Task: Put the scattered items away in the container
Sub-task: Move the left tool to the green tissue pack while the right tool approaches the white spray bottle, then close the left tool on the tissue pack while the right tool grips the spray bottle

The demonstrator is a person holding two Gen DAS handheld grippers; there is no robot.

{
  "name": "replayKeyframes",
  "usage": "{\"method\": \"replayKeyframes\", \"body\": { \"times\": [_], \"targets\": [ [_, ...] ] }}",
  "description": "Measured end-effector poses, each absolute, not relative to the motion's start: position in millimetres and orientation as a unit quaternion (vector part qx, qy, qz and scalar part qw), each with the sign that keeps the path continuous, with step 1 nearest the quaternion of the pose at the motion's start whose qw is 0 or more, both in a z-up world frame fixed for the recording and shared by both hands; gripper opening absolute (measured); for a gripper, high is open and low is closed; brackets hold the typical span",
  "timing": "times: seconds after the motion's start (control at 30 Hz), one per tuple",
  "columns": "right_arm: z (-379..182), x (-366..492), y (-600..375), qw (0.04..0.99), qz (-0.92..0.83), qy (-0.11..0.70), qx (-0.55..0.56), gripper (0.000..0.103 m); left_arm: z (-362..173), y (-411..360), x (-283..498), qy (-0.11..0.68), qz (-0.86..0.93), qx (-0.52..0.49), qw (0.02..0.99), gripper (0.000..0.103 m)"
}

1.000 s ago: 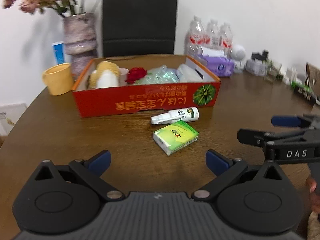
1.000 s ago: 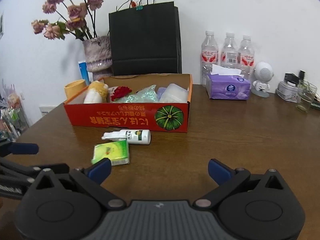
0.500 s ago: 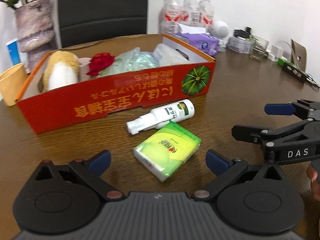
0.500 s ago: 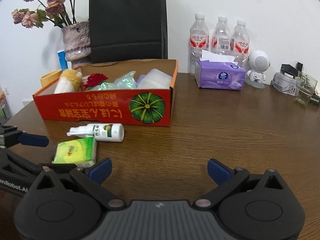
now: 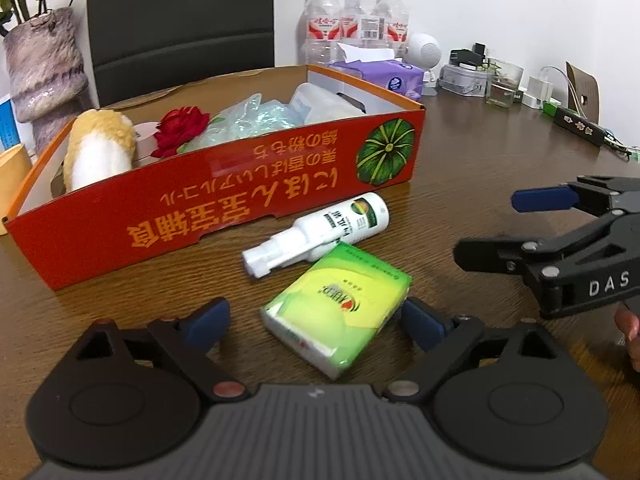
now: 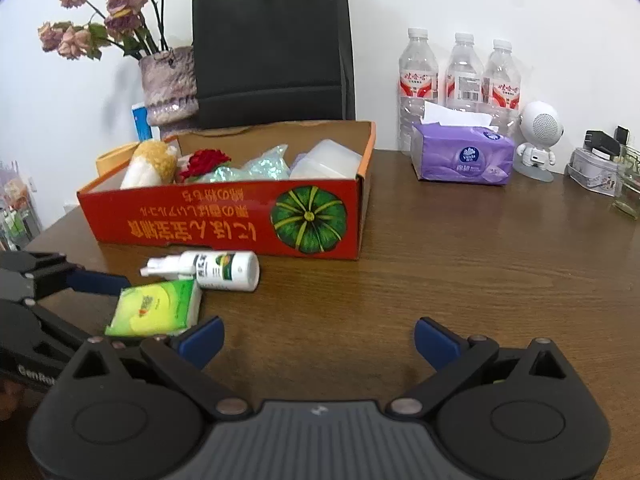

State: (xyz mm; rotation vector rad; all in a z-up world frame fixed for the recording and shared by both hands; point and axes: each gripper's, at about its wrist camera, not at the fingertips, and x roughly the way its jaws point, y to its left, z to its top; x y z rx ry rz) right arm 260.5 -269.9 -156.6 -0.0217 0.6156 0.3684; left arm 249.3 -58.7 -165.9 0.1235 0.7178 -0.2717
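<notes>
Counter (image 5: 460, 208) of dark wood carries everything, and the biggest thing on it is the red cardboard box (image 5: 240, 208) with a pumpkin printed on its front wall, already holding a plush toy (image 5: 98, 148), a red fabric rose (image 5: 182, 130) and some clear plastic packs. Just in front of the box lie the two loose items: a white spray bottle (image 5: 320, 232) on its side and, touching it, a green tissue pack (image 5: 340, 312).

The left hand-held gripper (image 5: 316, 320) straddles the tissue pack with its jaws closing; the pack sits between the blue pads, the right pad about at its edge, the left pad clear of it. A good grasp would centre the pack so both pads meet its long sides together, since it is soft and lies skewed to the jaws. The right hand-held gripper (image 6: 318, 340) stands wide over bare counter, holding nothing.

The box's floor and whatever lies under the plastic packs are hidden, and the near end of the pack is partly cut off by the gripper body.
</notes>
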Motion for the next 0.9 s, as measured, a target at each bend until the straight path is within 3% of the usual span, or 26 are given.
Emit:
{"method": "replayKeyframes", "body": {
  "times": [0.03,0.1,0.2,0.9],
  "targets": [
    [-156.4,262.1,-270.1,0.936,0.182,0.3,-0.007,0.102,-165.2,-59.1,248.6,0.347,-0.137,0.062,0.926,0.085],
    [-156.3,265.5,-270.1,0.936,0.186,0.299,0.0,0.102,-162.9,-59.9,245.8,0.341,-0.15,0.066,0.926,0.064],
    [-158.7,272.5,-267.1,0.931,0.197,0.306,0.011,0.102,-161.3,-61.5,242.1,0.334,-0.166,0.078,0.924,0.055],
    [-162.1,312.5,-178.8,0.925,0.209,0.316,-0.002,0.102,-154.5,13.7,238.0,0.343,-0.075,0.042,0.935,0.053]
  ]
}}
